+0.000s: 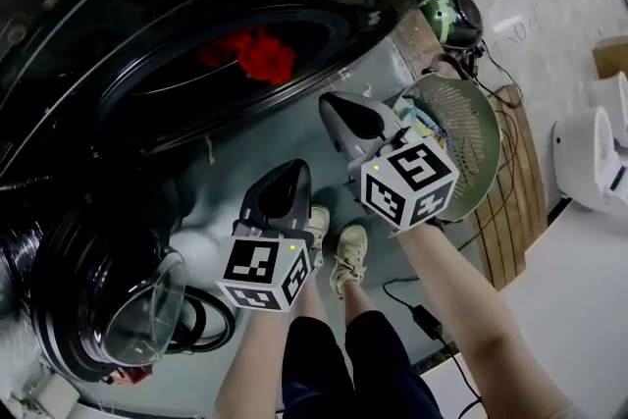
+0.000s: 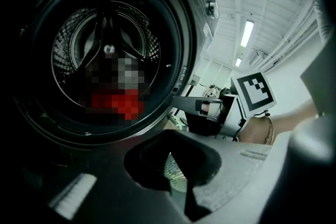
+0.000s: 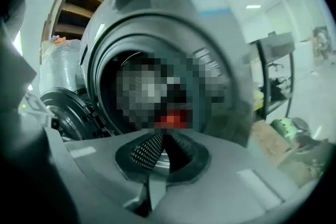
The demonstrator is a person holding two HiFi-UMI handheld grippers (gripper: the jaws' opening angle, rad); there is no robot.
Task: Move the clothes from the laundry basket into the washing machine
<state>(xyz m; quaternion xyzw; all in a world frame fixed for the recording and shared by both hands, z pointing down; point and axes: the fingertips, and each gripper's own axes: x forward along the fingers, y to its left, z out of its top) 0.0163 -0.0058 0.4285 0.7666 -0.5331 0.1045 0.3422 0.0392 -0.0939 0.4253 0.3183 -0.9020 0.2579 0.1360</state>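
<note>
The person stands facing the washing machine [image 1: 245, 147], whose round door [image 1: 108, 309] hangs swung open at the lower left of the head view. A red garment [image 1: 257, 52] lies inside the drum, low and towards the front; both gripper views show it through the opening as a red patch.

The left gripper [image 1: 285, 183] is held in front of the machine with its jaws closed together and nothing between them. The right gripper [image 1: 343, 118] is just beside it, a little nearer the drum opening, its jaws likewise pressed together and empty.

The laundry basket [image 1: 471, 132], pale green and perforated, sits on the floor to the right of the machine, close behind the right gripper's marker cube [image 1: 410, 182]. The person's shoes [image 1: 348, 255] show between the two arms.
</note>
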